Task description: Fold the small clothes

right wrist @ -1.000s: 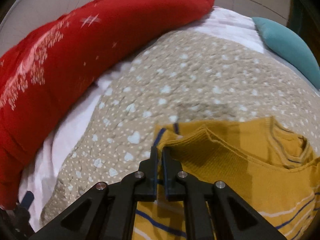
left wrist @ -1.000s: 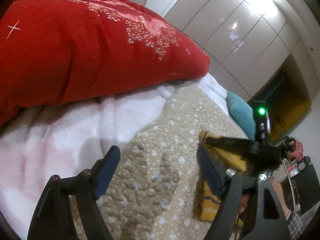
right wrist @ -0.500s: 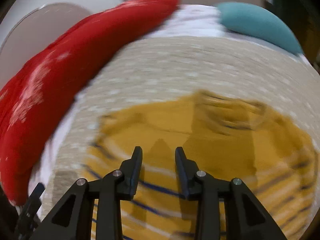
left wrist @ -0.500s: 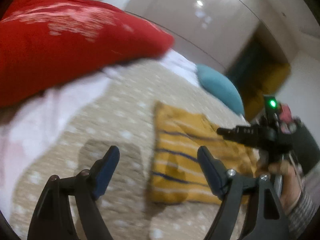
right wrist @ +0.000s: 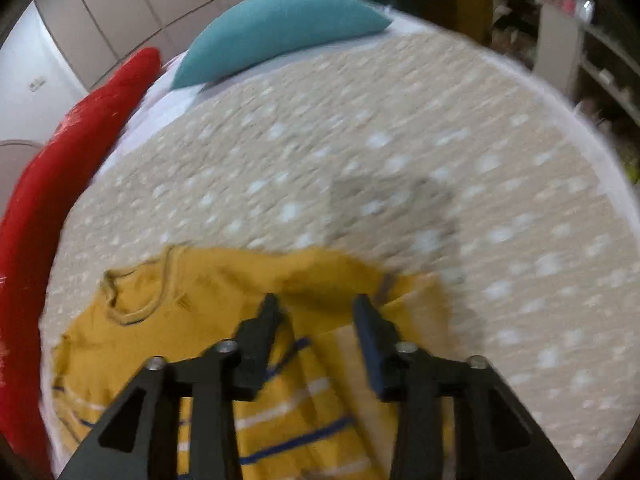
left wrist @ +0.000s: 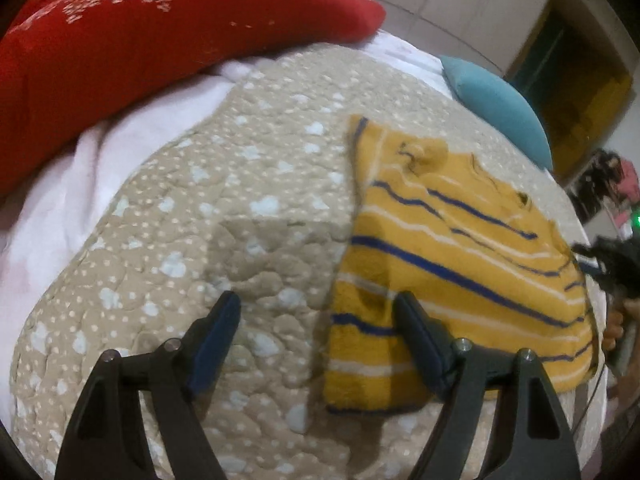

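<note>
I am folding a small yellow striped shirt on a bed. It lies flat on the beige spotted quilt, already folded at least once: in the left wrist view it reads as a rough rectangle with a straight long edge at its nine o'clock side and the neckline near its twelve o'clock end. I judge the task partly done; the bundle is wide, so at least one more fold looks needed, and then tidying.

My left tool hovers above the quilt, spread wide and holding nothing, its right finger over the shirt's lower nine o'clock corner. My right tool has just been opening; its jaws stand apart over the shirt's far edge with no cloth pinched between them. In the left view that same tool appears only as a dark shape at three o'clock, beside a few of my fingers.

A red pillow runs along the bed from nine to twelve o'clock, well apart from the shirt. A teal pillow lies at about twelve o'clock in the right view. Bare quilt surrounds the shirt at nine, twelve and three o'clock. The bed's edge curves past three o'clock in the right view, with cluttered shelves beyond.
</note>
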A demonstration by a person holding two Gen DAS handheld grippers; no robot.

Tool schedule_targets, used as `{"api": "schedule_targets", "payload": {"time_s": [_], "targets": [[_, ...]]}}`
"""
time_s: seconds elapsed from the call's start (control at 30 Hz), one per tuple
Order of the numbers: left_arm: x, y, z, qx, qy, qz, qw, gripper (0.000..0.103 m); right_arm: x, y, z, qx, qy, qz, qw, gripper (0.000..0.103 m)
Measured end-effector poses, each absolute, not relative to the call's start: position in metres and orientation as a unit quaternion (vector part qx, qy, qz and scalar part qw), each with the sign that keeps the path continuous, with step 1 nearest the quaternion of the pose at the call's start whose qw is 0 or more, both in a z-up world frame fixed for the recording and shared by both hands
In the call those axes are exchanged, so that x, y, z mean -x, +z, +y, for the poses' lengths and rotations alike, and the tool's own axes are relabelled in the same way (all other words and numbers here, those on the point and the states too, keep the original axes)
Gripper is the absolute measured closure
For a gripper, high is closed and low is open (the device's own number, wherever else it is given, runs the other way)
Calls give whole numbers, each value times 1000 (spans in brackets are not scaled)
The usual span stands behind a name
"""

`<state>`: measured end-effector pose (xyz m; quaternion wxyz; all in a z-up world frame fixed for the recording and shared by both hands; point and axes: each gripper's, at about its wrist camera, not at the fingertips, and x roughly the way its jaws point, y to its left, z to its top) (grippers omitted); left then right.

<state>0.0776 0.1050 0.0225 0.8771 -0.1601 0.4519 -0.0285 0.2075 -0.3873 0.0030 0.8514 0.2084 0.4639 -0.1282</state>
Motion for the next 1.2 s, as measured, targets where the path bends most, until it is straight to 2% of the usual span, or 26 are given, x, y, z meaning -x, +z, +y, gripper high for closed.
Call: {"api": "schedule_targets", "payload": {"time_s": [0.07, 0.23, 0.47, 0.6, 0.77, 0.8, 0.9, 1.0, 1.2], "targets": [[-74, 25, 114, 188, -31, 439, 878, 24, -193, 11, -400, -229, -124, 455, 852, 57], [-58, 43, 138, 224, -24, 390, 893, 24, -140, 14, -426, -281, -78, 445, 847, 40], [-55, 45, 151, 241, -22, 387, 890, 24, -75, -19, -430, -346, -39, 442, 827, 34], [-51, 41, 158, 258, -24, 392, 883, 24, -76, -35, -422, -379, -42, 425, 821, 26], [-46, 44, 171, 272, -22, 383, 882, 24, -86, -35, -405, -416, -16, 403, 815, 25], [-45, 45, 175, 278, -21, 381, 881, 24, -89, -34, -399, -408, -24, 405, 818, 27], [-42, 46, 185, 289, -18, 376, 880, 24, -100, -29, -380, -343, -48, 440, 828, 75], [-39, 47, 199, 296, -4, 369, 881, 24, -99, -11, -368, -344, -55, 426, 835, 80], [-39, 42, 224, 322, 17, 368, 872, 24, -126, 58, -286, -302, 15, 396, 867, 82]]}}
